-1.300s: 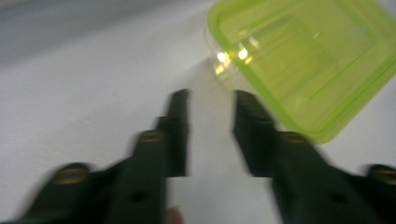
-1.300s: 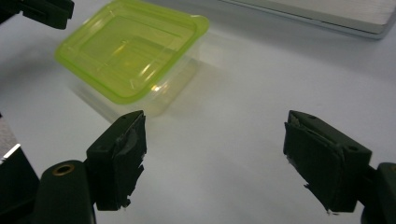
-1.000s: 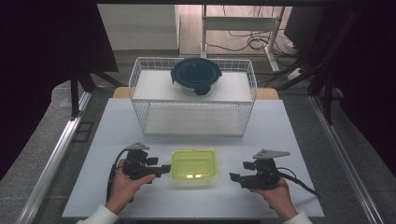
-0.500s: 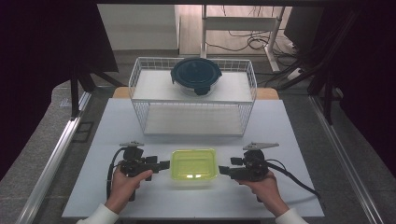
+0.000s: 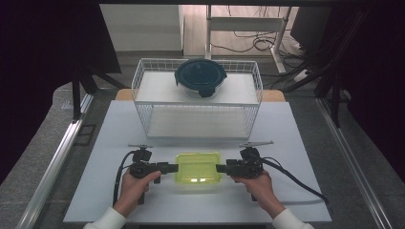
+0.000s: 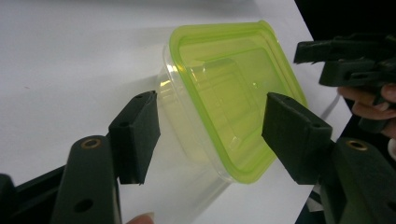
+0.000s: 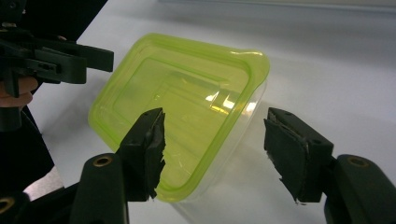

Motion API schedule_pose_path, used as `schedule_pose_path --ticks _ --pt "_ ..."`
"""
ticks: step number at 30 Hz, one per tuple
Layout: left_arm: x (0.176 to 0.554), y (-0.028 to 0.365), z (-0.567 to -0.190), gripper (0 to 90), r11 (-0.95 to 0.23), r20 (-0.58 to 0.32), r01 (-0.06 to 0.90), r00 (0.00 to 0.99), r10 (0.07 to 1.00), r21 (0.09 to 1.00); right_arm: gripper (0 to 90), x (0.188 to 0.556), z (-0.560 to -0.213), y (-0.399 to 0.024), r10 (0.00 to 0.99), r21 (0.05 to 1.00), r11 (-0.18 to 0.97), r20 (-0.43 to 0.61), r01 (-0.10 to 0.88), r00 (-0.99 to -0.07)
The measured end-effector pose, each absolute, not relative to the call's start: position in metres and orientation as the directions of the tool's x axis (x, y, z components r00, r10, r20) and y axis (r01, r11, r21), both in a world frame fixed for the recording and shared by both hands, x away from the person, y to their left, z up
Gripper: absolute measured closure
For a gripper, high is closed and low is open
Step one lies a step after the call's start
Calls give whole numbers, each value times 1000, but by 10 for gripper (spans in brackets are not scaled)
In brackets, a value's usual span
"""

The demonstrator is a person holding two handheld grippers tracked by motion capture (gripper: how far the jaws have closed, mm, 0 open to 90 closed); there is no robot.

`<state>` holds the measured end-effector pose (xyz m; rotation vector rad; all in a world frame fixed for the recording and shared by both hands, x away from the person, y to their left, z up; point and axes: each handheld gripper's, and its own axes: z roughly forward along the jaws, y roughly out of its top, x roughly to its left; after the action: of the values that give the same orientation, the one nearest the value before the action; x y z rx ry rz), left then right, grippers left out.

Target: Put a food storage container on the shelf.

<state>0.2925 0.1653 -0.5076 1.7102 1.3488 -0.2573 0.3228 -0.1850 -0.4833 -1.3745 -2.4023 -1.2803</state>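
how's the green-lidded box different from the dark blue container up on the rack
The green-lidded box is rectangular with a translucent lime lid; the dark blue container is round with an opaque lid. The box sits on the table between both grippers; the container rests atop the wire rack. Both are lidded with clear bodies.

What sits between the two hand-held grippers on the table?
In the high view, a clear container with a yellow-green lid lies between the left hand-held gripper and the right hand-held gripper.

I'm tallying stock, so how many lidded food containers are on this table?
2. A clear rectangular plastic container with a yellow-green lid sits at the near edge of the white table. A round glass container with a dark blue lid rests on top of the white wire rack farther back. None looks hidden.
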Motion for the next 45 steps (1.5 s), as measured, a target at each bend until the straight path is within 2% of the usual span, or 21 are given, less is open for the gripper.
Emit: schedule_pose_path --ticks 5,18,22,28,45 --pt "296 162 -512 394 23 -674 867 370 639 497 398 327 -489 -182 673 596 228 475 770 -566" --pt "300 166 -527 560 56 -756 903 323 569 427 514 331 -503 -186 663 535 183 552 824 -506" --pt "300 163 -528 630 53 -762 905 323 561 422 579 332 -504 -185 655 523 182 568 833 -499" --pt "298 162 -526 769 54 -757 901 328 565 431 731 330 -502 -186 647 510 174 586 842 -489" --pt "289 165 -512 793 48 -748 873 387 539 486 774 325 -488 -192 605 543 147 612 827 -509"
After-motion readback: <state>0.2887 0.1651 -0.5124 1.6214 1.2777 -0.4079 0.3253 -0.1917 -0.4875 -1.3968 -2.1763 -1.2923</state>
